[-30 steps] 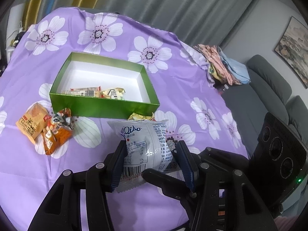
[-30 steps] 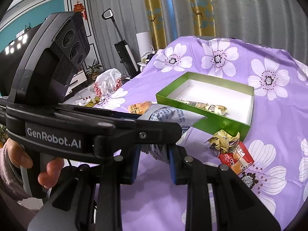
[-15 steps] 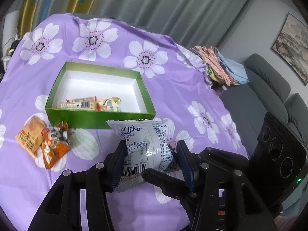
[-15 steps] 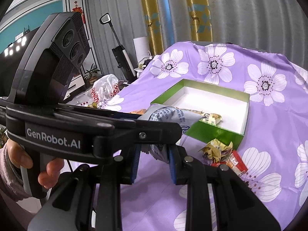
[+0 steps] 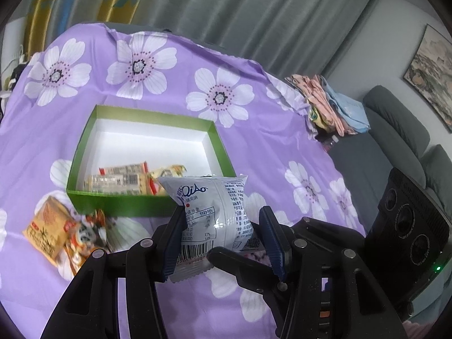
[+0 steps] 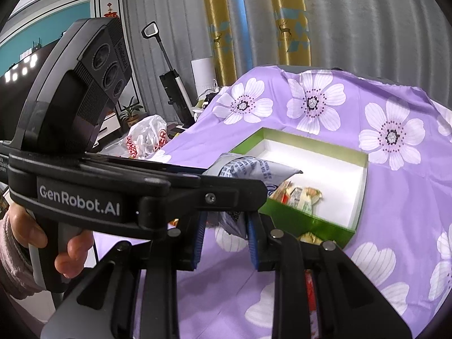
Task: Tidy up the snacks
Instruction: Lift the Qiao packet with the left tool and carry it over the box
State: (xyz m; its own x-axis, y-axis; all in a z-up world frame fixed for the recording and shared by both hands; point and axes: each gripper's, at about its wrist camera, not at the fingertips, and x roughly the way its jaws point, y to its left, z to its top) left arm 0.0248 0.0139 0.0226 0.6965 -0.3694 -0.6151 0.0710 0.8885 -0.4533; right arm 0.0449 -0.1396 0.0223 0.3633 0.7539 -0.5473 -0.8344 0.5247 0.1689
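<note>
Clamping one white snack bag (image 5: 210,212), both grippers' jaws narrowed.

The left gripper (image 5: 223,237) is being held tilted downward, its two black arms reaching forward and its blue pads (image 5: 271,240) being pressed against the sides of a white snack packet (image 5: 210,214). The right gripper (image 6: 224,236) is also being angled downward, just beside the left one, its blue pads (image 6: 252,240) being kept narrowly apart around a fold of the same packet. The left gripper's handle is being gripped from below by a hand (image 6: 60,250), with a pinkish sleeve (image 6: 12,257) being worn at the wrist.
</note>
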